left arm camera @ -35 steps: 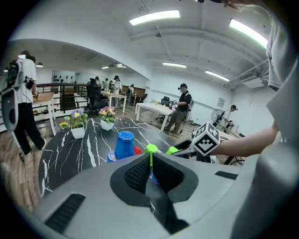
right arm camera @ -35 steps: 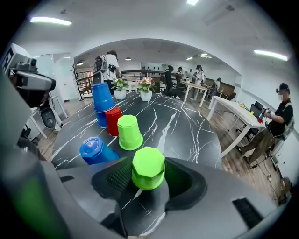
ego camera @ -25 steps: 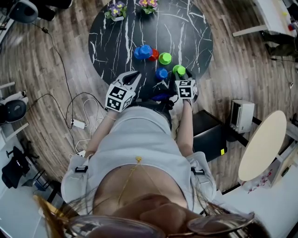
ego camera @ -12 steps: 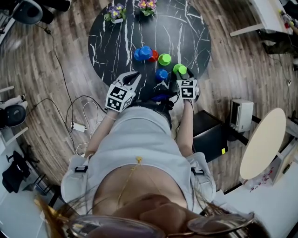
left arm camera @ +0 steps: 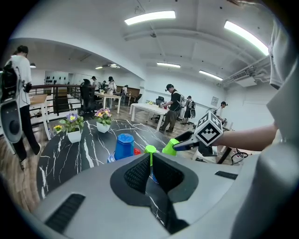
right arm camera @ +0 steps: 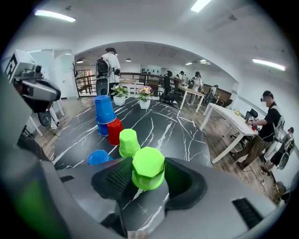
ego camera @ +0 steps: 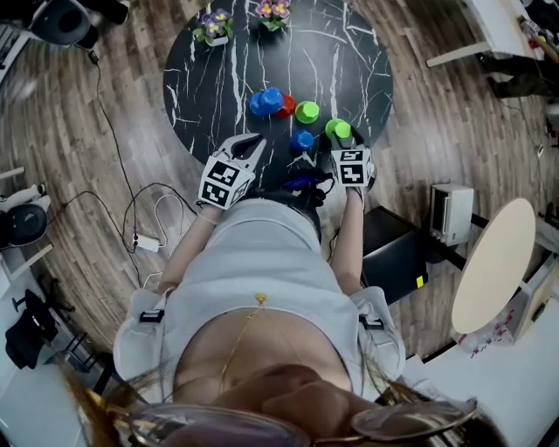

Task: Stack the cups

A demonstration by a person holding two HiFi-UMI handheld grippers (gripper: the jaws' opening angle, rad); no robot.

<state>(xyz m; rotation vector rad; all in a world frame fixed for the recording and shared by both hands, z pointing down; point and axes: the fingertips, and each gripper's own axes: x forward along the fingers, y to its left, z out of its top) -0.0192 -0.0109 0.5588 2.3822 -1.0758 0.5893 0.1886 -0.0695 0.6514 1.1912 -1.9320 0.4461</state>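
Note:
On the round black marble table several cups stand upside down: a blue stack beside a red cup, a green cup, and a single blue cup. My right gripper is shut on a second green cup, upside down, just above the near right of the table. My left gripper is shut and empty at the near left edge.
Two small flowerpots stand at the table's far edge. Cables lie on the wooden floor at left. A white box and a round beige tabletop are at right. People stand among desks in the background.
My right gripper has lifted slightly with the green cup in it. The left gripper and the other cups have not moved.

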